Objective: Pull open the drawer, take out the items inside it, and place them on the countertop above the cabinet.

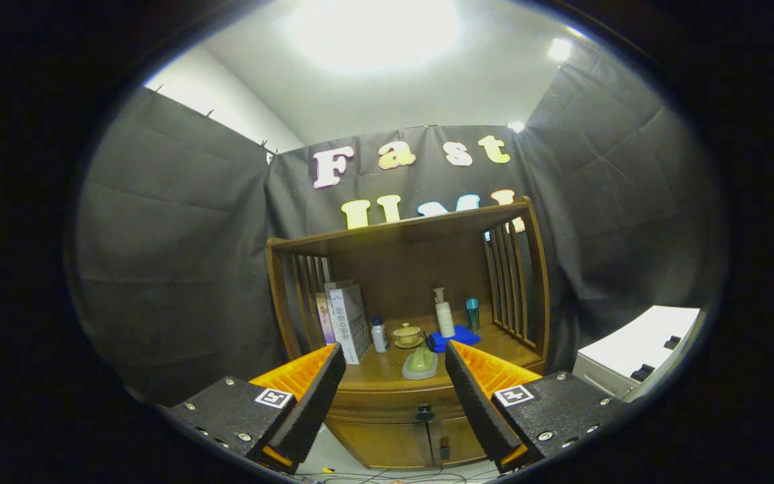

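The wooden cabinet [406, 316] stands ahead of and beyond the gripper [394, 366], against the black booth wall. Its drawer [397, 409] sits closed between the fingers and below their tips, with the knob [423, 411] centred in the gap. The fingers are spread wide and hold nothing; on the countertop [380, 371] beyond them stand a box [349, 321], bottles and a small cup [406, 334].

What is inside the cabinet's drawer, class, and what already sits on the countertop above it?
The drawer is closed, so its contents are hidden. The countertop holds boxes, bottles and a cup. The open tool touches nothing.
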Demonstrator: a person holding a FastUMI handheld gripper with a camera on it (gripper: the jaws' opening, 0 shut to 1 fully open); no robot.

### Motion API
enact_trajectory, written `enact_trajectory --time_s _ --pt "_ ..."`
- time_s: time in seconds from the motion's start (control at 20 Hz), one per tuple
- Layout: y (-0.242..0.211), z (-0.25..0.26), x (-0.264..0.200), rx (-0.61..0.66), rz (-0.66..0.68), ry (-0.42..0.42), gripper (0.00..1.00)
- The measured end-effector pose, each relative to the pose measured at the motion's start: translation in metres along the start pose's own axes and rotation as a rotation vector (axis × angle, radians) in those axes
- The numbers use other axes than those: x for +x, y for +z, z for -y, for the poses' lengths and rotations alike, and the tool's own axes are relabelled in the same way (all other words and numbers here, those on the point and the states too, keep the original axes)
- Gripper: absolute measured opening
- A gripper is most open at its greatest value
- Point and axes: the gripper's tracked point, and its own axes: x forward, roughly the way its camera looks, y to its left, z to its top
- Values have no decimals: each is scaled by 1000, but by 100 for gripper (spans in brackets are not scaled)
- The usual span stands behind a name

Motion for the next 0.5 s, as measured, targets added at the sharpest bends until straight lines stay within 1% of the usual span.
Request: enact_trajectory --time_s 0.1,0.2,0.25,0.35,0.5 --pt "-6 -4 -4 19 -8 -1 93" --pt "-4 -7 -5 20 2 2 93" --pt "-3 -6 -4 -3 6 0 93" --pt "-3 6 -3 -58 7 -36 93" --pt "-3 11 1 -78 12 -55 93"
